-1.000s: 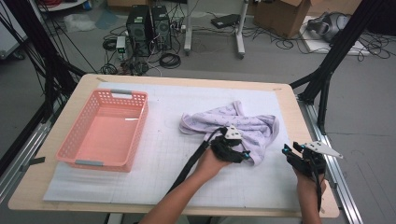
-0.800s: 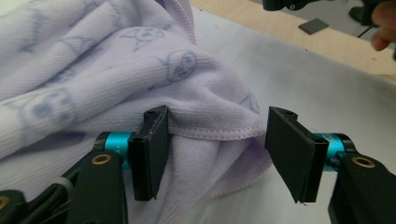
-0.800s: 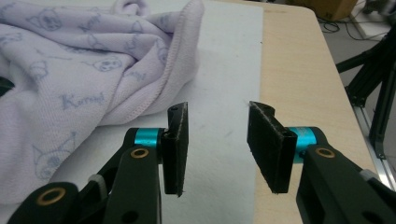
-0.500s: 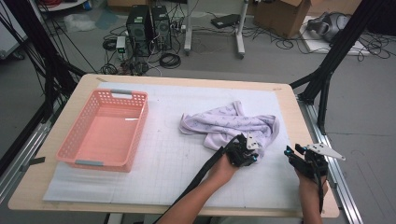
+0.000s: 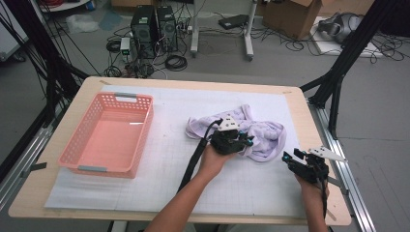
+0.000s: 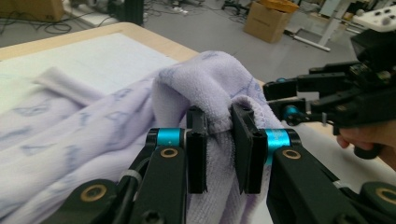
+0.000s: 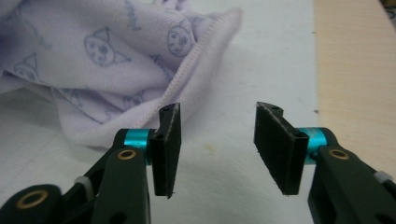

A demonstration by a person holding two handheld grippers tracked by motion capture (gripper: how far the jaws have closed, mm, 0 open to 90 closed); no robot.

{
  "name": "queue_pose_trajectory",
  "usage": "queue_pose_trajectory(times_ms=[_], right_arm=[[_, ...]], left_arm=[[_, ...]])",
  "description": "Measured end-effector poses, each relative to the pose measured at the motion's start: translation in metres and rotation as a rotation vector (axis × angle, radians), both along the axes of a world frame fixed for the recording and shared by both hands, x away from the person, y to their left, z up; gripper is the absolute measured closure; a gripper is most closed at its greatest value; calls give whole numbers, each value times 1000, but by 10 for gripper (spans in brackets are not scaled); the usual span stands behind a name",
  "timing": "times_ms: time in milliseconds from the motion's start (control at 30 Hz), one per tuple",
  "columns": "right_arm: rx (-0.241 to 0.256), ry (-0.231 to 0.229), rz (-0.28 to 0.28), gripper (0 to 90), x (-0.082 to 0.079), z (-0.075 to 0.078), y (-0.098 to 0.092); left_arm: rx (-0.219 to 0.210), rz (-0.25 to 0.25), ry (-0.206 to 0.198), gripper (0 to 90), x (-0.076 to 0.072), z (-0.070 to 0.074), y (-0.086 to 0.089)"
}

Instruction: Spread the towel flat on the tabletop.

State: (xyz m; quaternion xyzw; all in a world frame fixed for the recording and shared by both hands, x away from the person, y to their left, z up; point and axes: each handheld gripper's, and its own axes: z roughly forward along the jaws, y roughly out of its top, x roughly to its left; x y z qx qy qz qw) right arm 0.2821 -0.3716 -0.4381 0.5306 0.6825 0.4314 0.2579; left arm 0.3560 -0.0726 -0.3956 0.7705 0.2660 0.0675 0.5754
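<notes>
A lavender towel point(image 5: 251, 131) printed with small cat faces lies crumpled right of centre in the high view, on the white gridded mat point(image 5: 169, 159) that covers the wooden table point(image 5: 87, 87). The left gripper point(image 5: 244, 141) sits over the towel's lower middle, held by a hand point(image 5: 212, 157) whose forearm rises from the bottom edge of the frame. In the left gripper view, this left gripper point(image 6: 219, 133) has its two black jaws drawn close together with a raised fold of the towel point(image 6: 205, 88) pinched between them; the cloth bunches up above the pads and hangs down below them.

The right gripper point(image 5: 290, 158) is in the lower right of the high view, just off the towel's right end, resting low over the mat and held by the other hand point(image 5: 312, 186). In the right gripper view, the right gripper point(image 7: 217, 123) has its jaws spread wide apart with nothing between them but bare mat point(image 7: 261, 60); the towel's stitched hem point(image 7: 187, 74) runs diagonally just above and beside the left-hand pad, and I cannot tell whether it touches.

A pink plastic basket point(image 5: 77, 150) stands at the left of the mat, well apart from the towel.
</notes>
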Motion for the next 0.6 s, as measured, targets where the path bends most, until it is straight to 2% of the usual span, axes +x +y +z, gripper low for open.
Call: queue_pose_trajectory(times_ms=[33,67,100,200,267,300,367,400,433,467,533,567,600], right_arm=[[6,5,20,463,1,0,5],[6,5,20,463,1,0,5],[17,18,51,446,2,0,16],[48,86,94,386,7,-5,34],[9,119,114,387,11,-10,49],[-15,132,121,410,12,-12,57],[-112,135,116,514,15,-12,67],[-109,144,125,613,15,-11,69],[-109,144,125,613,15,-11,69],[-110,147,153,763,16,-10,69],[-136,131,210,803,13,-2,68],[-105,122,223,805,12,3,64],[-86,100,233,805,10,10,60]], left_arm=[[-7,22,-2,766,4,2,8],[-7,22,-2,766,4,2,8],[-15,33,-6,766,5,2,11],[-11,60,-16,767,8,5,22],[-20,76,-18,767,9,7,28],[-20,76,-18,767,9,7,28],[-28,84,-20,767,10,9,36],[-27,87,-19,768,9,10,41],[-23,92,-20,768,9,11,46],[-23,97,-19,769,8,12,52],[-20,102,-22,778,6,13,66],[-24,103,-17,778,5,14,73],[-20,104,-12,780,4,13,88]])
